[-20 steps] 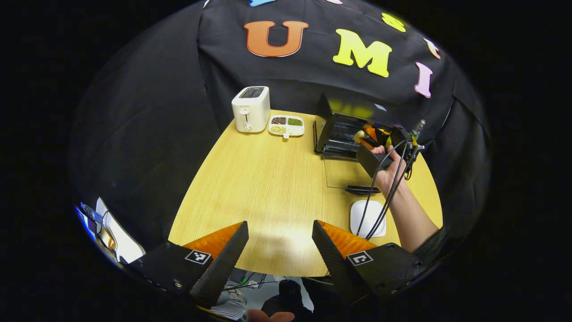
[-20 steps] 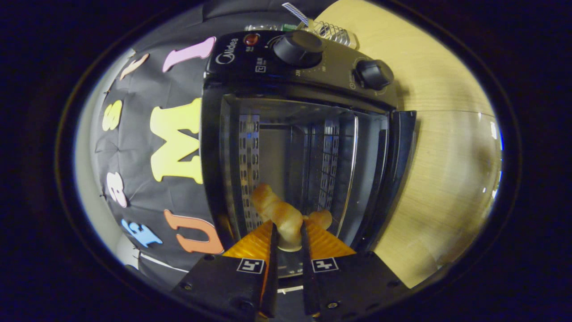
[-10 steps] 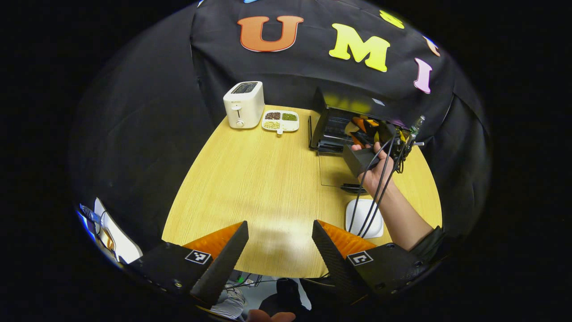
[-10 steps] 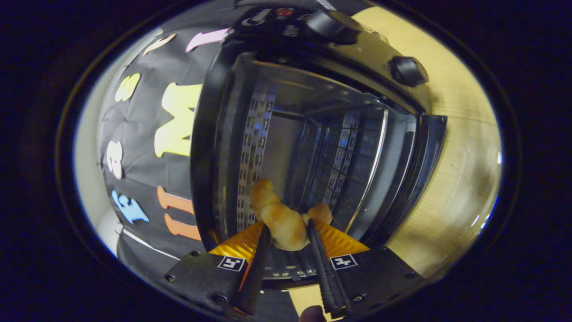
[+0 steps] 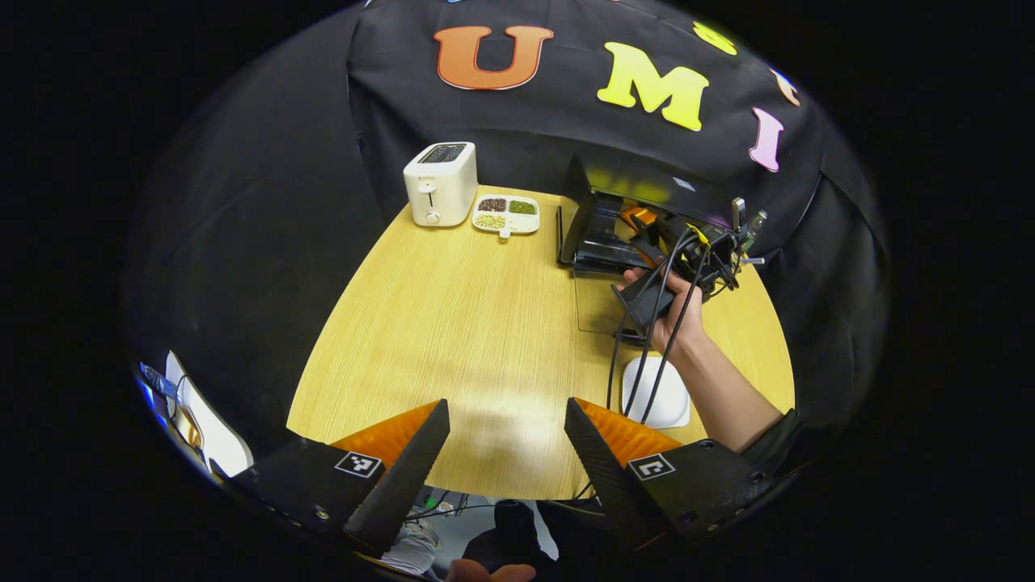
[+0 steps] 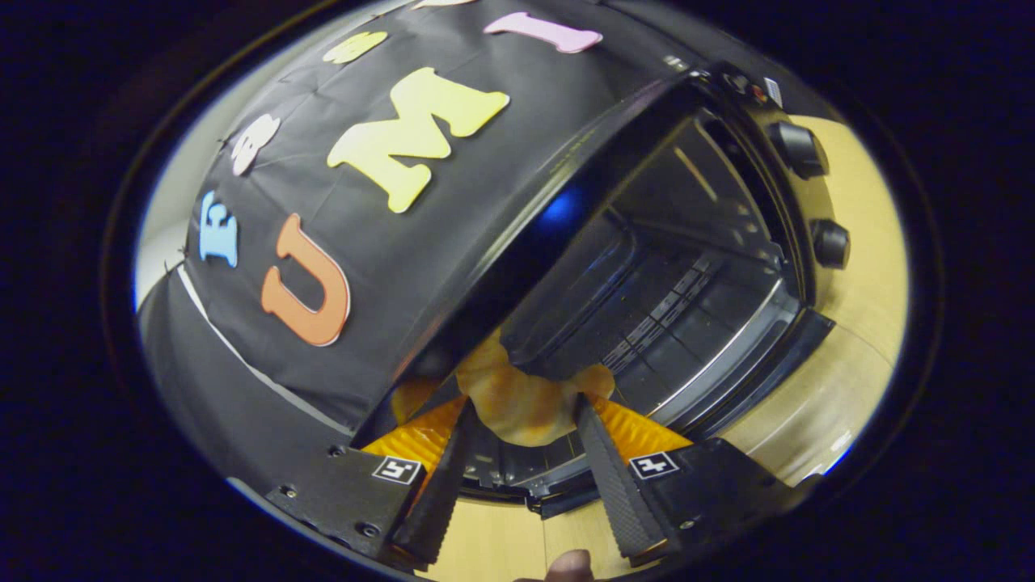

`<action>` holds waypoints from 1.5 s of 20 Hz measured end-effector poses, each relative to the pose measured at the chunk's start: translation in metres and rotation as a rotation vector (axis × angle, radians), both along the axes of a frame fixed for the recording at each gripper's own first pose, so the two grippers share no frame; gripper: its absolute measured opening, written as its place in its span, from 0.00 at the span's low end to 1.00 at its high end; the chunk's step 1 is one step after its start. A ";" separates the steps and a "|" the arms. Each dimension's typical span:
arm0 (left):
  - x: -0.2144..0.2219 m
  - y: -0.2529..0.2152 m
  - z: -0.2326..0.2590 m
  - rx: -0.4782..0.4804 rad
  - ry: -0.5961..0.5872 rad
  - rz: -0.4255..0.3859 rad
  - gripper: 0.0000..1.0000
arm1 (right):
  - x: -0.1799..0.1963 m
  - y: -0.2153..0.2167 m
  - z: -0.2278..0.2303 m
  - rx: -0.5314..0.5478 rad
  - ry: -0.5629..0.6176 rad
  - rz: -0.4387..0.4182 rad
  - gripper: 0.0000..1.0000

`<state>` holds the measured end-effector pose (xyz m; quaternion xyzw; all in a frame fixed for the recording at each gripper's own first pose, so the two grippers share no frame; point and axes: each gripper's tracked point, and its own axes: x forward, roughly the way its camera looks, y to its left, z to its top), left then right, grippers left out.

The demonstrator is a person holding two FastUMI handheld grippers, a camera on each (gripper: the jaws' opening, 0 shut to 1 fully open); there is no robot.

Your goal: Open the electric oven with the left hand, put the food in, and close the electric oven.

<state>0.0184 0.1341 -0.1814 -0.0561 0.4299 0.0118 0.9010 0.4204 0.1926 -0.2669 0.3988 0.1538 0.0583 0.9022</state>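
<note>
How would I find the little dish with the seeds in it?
Start at the round light wooden table and look to its far edge by the black cloth wall. Beside the white toaster, between it and the black oven, lies a white divided dish: its compartments hold dark, green and pale grains.

The left hand-held gripper point(image 5: 507, 440) hovers with jaws apart over the near edge of the table point(image 5: 469, 323). Far off, a hand point(image 5: 675, 323) holds the other hand-held gripper point(image 5: 647, 234) at the open electric oven point(image 5: 598, 230). A toaster point(image 5: 439, 183) and divided dish point(image 5: 505, 214) stand beyond.
</note>
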 end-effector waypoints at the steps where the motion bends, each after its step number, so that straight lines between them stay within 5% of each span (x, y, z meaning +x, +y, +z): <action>1: -0.003 0.001 0.001 -0.002 0.000 0.001 0.95 | -0.001 0.000 0.001 -0.008 -0.004 -0.006 0.80; 3: -0.008 0.002 0.002 -0.001 -0.001 0.001 0.95 | -0.002 -0.004 0.003 -0.062 -0.021 -0.030 0.75; 7: -0.013 0.004 -0.001 0.007 0.014 -0.002 0.95 | -0.002 -0.004 0.011 -0.296 -0.080 -0.015 0.91; 18: -0.003 -0.005 0.004 -0.010 -0.039 -0.001 0.95 | -0.044 -0.001 0.021 -0.421 -0.109 0.051 0.97; 23: 0.009 -0.017 0.021 -0.014 -0.148 -0.041 0.95 | -0.109 -0.019 0.041 -0.428 -0.094 0.051 0.92; 30: 0.018 -0.023 0.028 0.054 -0.279 -0.077 0.94 | -0.240 -0.060 0.066 -0.572 -0.036 0.065 0.97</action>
